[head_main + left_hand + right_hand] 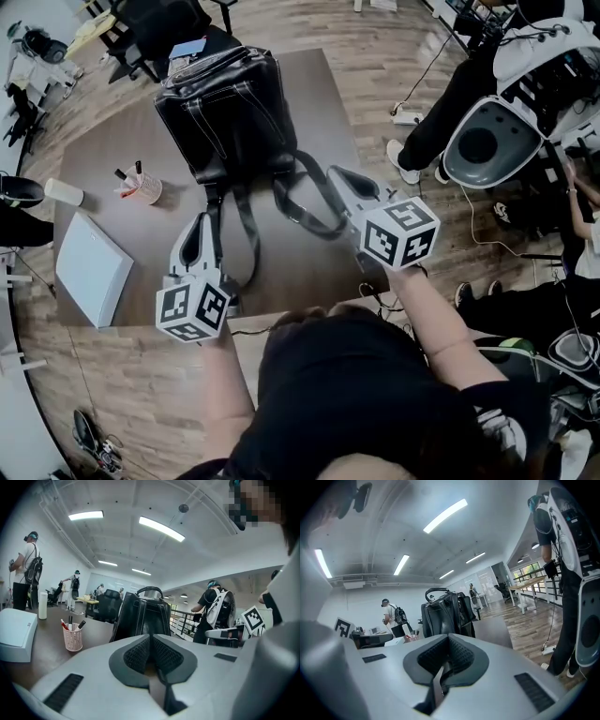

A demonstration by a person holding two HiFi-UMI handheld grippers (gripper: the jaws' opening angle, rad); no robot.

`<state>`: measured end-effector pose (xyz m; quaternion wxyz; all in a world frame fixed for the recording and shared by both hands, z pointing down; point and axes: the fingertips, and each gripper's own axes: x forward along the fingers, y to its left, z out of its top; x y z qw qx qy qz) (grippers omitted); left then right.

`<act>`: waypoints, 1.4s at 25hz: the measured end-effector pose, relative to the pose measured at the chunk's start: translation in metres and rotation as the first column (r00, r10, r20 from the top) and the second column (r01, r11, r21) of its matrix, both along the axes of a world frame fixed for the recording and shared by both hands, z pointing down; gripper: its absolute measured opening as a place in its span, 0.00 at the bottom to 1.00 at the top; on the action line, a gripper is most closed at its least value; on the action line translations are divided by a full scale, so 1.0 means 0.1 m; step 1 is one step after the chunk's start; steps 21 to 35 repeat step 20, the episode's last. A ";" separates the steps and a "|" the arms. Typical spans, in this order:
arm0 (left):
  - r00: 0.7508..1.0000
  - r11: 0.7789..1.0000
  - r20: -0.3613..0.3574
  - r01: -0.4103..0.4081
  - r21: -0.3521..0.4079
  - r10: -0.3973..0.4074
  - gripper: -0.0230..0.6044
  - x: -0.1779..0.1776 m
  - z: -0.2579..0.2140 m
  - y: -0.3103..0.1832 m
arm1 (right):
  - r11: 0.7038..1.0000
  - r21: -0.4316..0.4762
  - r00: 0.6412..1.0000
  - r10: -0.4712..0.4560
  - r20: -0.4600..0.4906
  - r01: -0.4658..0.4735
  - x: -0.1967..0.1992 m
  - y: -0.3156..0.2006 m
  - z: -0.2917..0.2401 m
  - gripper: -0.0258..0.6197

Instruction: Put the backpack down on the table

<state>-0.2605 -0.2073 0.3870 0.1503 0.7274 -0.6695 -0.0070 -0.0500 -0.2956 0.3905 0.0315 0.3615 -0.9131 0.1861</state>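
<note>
To the left of the left gripper (201,223), a pink mesh pen cup (142,188) holding markers stands on the brown desk (314,89). A flat white box (92,268) lies on the desk further left, nearer the person, and a white cylinder (64,193) lies beyond it at the desk's edge. Office chairs (155,26) stand past the far side of the desk. People stand around the room, one close on the right gripper's (337,175) outer side, on the wooden floor (375,37). Nothing on the desk lies between either gripper and the bag.

The black backpack (225,103) stands upright on the desk straight ahead of both grippers, its top handle up, a little apart from their tips. Its two straps trail back from its near face toward the person. The left gripper's jaws are pressed together on the left strap (216,202), which runs out under its pads. The right gripper's jaws are likewise closed on the right strap (323,197), a band of it slanting out between the pads. Both grippers point nearly level at the bag.
</note>
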 end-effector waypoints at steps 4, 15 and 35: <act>1.000 1.000 -0.007 -0.001 -0.004 0.001 0.11 0.01 0.03 0.02 | 1.000 -0.006 1.000 -0.001 -0.002 0.001 0.00 0.02 0.02 0.07; 1.000 1.000 -0.010 0.003 -0.006 -0.003 0.11 -0.03 0.02 0.04 | 1.000 -0.001 1.000 0.003 -0.011 -0.003 0.00 0.01 0.03 0.07; 1.000 1.000 -0.005 -0.010 -0.009 0.010 0.11 -0.01 0.00 0.04 | 1.000 -0.009 1.000 0.001 -0.005 -0.001 -0.01 -0.01 0.02 0.07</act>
